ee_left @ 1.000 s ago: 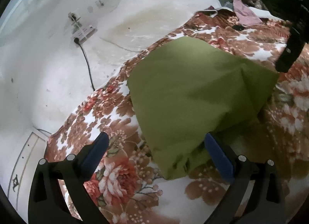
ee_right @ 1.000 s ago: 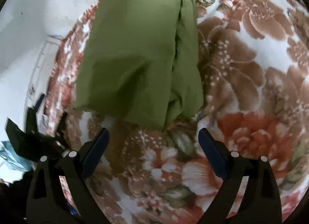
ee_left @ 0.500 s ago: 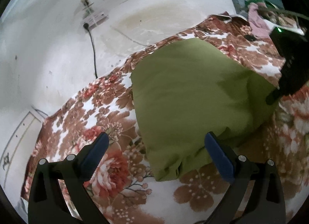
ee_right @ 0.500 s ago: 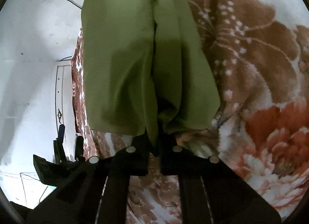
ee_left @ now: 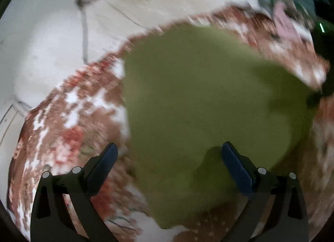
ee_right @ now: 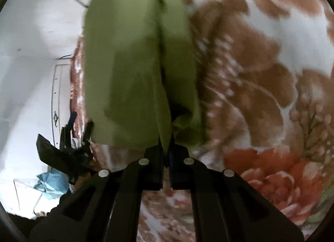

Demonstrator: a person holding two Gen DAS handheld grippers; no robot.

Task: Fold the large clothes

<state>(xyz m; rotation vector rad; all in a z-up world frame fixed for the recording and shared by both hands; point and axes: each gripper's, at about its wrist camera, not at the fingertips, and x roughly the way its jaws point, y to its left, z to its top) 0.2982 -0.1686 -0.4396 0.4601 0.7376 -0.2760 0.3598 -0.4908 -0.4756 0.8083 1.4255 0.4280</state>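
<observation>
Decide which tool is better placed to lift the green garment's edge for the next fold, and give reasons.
Right. The right tool is shut on the green garment; the left tool is open, gripping nothing.

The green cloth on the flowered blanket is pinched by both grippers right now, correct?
Not quite. Only the right gripper is shut on the green cloth, as the right wrist view shows. In the left wrist view the left gripper is open over the flowered blanket.
</observation>
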